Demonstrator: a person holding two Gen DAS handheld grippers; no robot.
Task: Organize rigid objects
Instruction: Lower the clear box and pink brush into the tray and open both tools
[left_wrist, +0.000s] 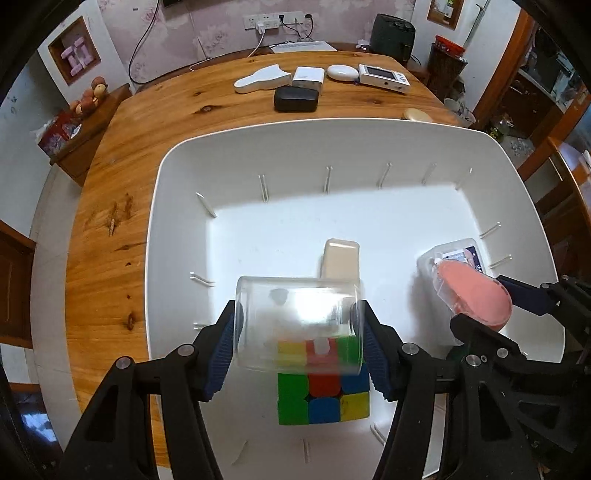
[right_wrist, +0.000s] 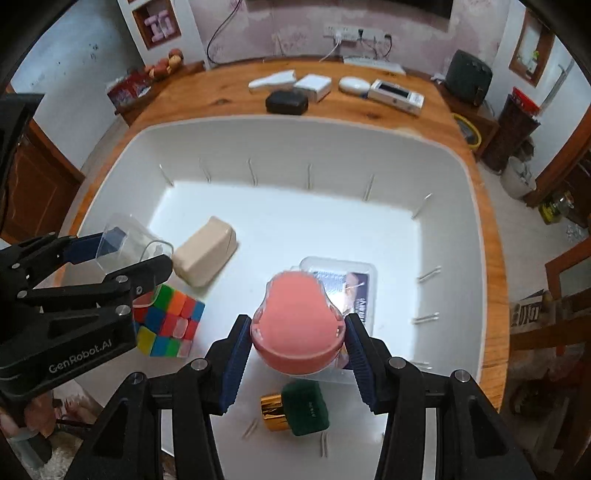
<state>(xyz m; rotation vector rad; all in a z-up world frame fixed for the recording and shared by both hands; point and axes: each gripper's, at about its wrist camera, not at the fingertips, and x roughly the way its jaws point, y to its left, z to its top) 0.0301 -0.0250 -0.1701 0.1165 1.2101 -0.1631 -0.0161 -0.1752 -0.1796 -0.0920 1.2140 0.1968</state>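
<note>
Everything here sits relative to the big white plastic bin (left_wrist: 177, 177) on the round wooden table (left_wrist: 122, 206). Over the bin's left half, the left gripper (left_wrist: 299, 328) has its blue-padded jaws clamped on a clear plastic box (left_wrist: 297, 325), one pad on each end, held above the floor of the bin. Right under that box there's a multicoloured puzzle cube (left_wrist: 323, 398) lying on the bin floor, and just past it a beige rounded rectangular case (left_wrist: 340, 260). Moving right, the right gripper (right_wrist: 298, 334) is squeezing a pink egg-shaped object in a clear shell (right_wrist: 297, 328), also up in the air over the bin's right half. Beneath it lies a flat clear plastic box with a printed insert (right_wrist: 354, 284), and nearer the bin's front wall a dark green block with a shiny gold cap (right_wrist: 295, 410) on its side. Beyond the bin's far rim, a black case (left_wrist: 295, 99) and some white gadgets (left_wrist: 306, 78) sit on the table.
</note>
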